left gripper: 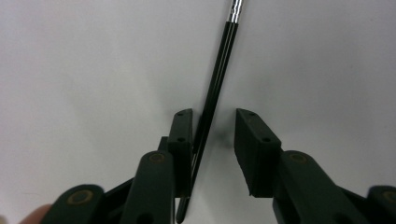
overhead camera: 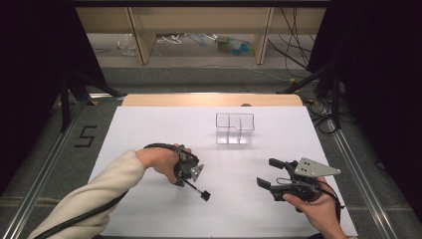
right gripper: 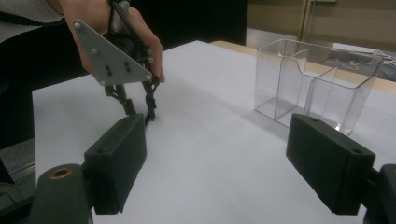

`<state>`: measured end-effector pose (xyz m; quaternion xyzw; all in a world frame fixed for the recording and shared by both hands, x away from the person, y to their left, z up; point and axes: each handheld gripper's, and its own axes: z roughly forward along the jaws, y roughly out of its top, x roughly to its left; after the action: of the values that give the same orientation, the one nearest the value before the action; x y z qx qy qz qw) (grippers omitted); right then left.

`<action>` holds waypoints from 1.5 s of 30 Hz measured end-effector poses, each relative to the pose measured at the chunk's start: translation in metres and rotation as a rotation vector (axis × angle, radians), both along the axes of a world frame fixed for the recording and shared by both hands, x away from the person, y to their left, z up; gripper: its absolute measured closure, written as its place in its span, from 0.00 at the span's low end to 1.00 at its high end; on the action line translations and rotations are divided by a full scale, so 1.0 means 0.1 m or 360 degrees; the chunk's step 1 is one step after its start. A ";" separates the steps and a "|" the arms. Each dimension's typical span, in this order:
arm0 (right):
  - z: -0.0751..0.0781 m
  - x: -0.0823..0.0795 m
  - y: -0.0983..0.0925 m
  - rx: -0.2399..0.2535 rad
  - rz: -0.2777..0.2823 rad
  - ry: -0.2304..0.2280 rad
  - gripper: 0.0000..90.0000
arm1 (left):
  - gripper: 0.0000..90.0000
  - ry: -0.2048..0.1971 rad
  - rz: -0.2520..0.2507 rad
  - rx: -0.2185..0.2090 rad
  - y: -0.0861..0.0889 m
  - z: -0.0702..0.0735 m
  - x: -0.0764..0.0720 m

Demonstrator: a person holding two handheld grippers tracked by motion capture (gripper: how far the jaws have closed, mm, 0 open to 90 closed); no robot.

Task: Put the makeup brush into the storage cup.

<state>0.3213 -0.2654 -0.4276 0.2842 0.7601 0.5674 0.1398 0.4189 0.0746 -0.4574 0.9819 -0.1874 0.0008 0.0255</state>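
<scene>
Slim black brush [left gripper: 215, 88] flat on white table [overhead camera: 149, 124], long axis running straight out between left gripper [left gripper: 212, 126] jaws, touching one pad, other pad clear, not yet clamped; right gripper [overhead camera: 271, 173] wide open, empty, farther off.

Glossy black brush handle [left gripper: 215, 88] with metal ferrule; clear plastic box [overhead camera: 234, 128].

The white surface [overhead camera: 149, 124] rests on a wooden tabletop, flanked by grey carpeted floor [overhead camera: 45, 144] with metal rails. Beyond it stands a wooden shelf unit [overhead camera: 144, 35] with loose cables [overhead camera: 293, 45] beneath; black curtains [overhead camera: 388, 74] enclose both sides.
</scene>
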 end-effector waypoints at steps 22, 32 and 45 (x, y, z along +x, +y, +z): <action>0.00 0.00 -0.02 -0.0026 -0.0010 0.0021 0.24 | 0.95 -0.0053 0.0027 -0.0001 0.03 0.00 -0.12; -0.02 0.03 0.00 0.0020 0.0002 -0.0035 0.24 | 0.95 -0.0063 0.0092 -0.0121 0.12 0.05 -0.16; -0.03 0.03 0.00 0.0012 -0.0007 -0.0027 0.24 | 0.95 -0.0044 0.0077 -0.0152 0.10 0.06 -0.15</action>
<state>0.3246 -0.2656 -0.4304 0.2815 0.7561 0.5724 0.1464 0.4040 0.0847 -0.4517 0.9838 -0.1636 0.0240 0.0697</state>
